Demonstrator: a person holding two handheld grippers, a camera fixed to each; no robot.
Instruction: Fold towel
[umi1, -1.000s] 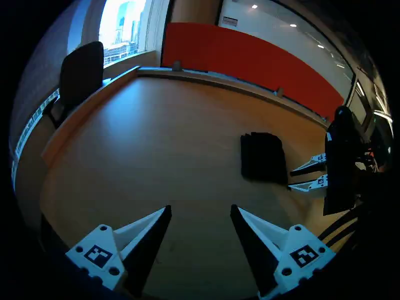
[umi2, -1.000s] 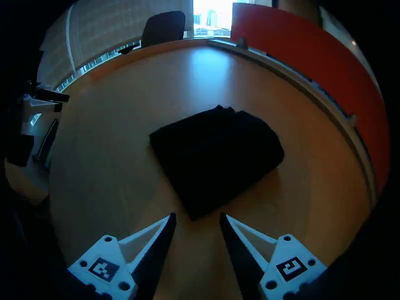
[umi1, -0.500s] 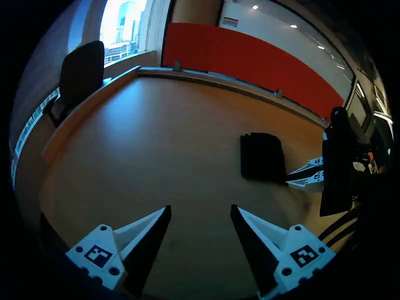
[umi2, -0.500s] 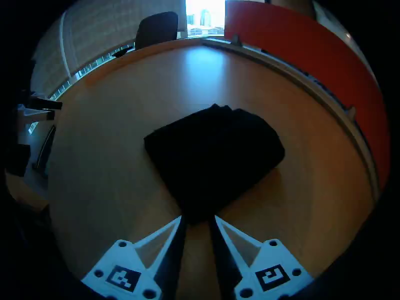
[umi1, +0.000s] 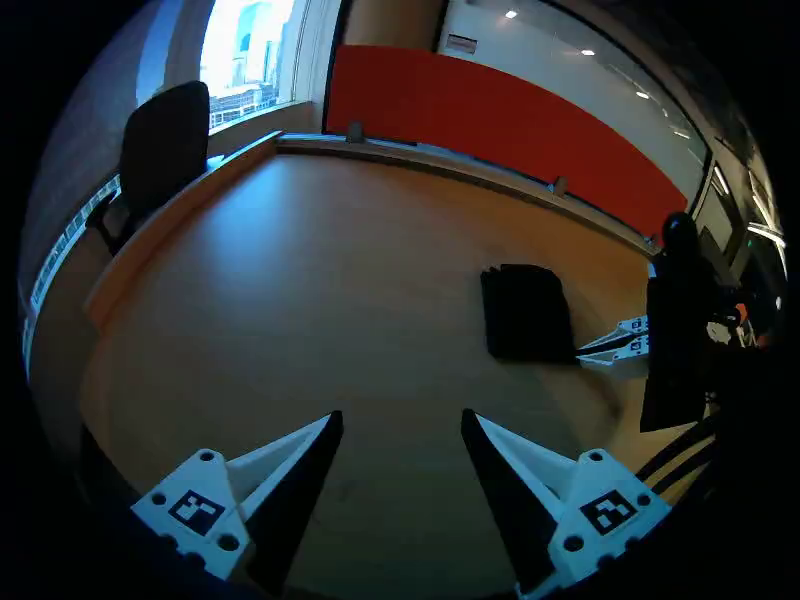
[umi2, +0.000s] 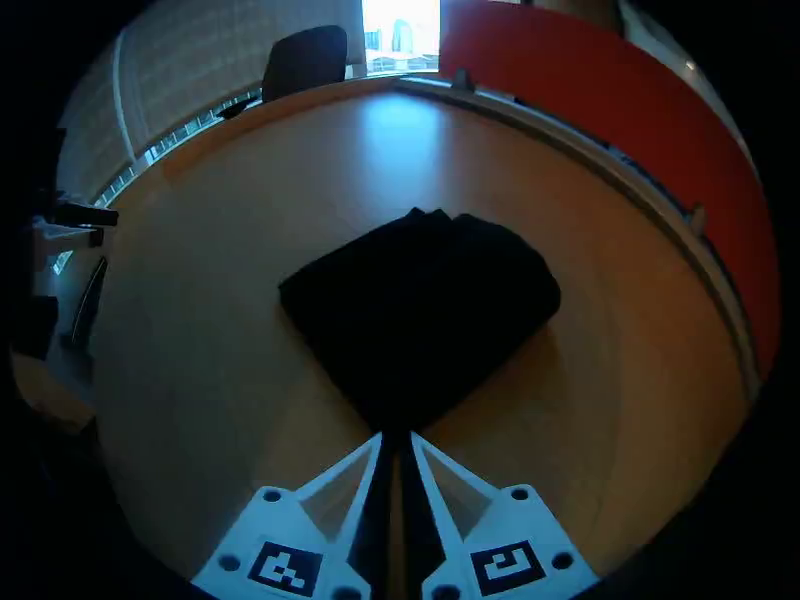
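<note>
1. In the left gripper view, a dark chair (umi1: 160, 150) stands at the far left past the table's edge, below a bright window (umi1: 240, 60).
2. The wooden table (umi1: 300, 280) fills the middle, and a red panel (umi1: 500, 120) runs along its far side.
3. Low in the same view, the left gripper (umi1: 400, 415) hangs over bare wood, well apart from the towel. Its jaws are wide and hold nothing.
4. Right of centre, the towel (umi1: 525, 312) lies flat on the table. It is dark and folded into a compact rectangle.
5. Just right of it, the right gripper (umi1: 583, 354) meets the towel's corner with its jaws narrow.
6. In the right gripper view, the chair (umi2: 305, 60) is at the upper left, the towel (umi2: 420, 300) lies mid-table as a diamond, and the panel (umi2: 620, 110) curves down the right.
7. At the bottom, the right gripper (umi2: 395, 436) has its jaws drawn almost together. The towel's near corner sits pinched between the tips.
</note>
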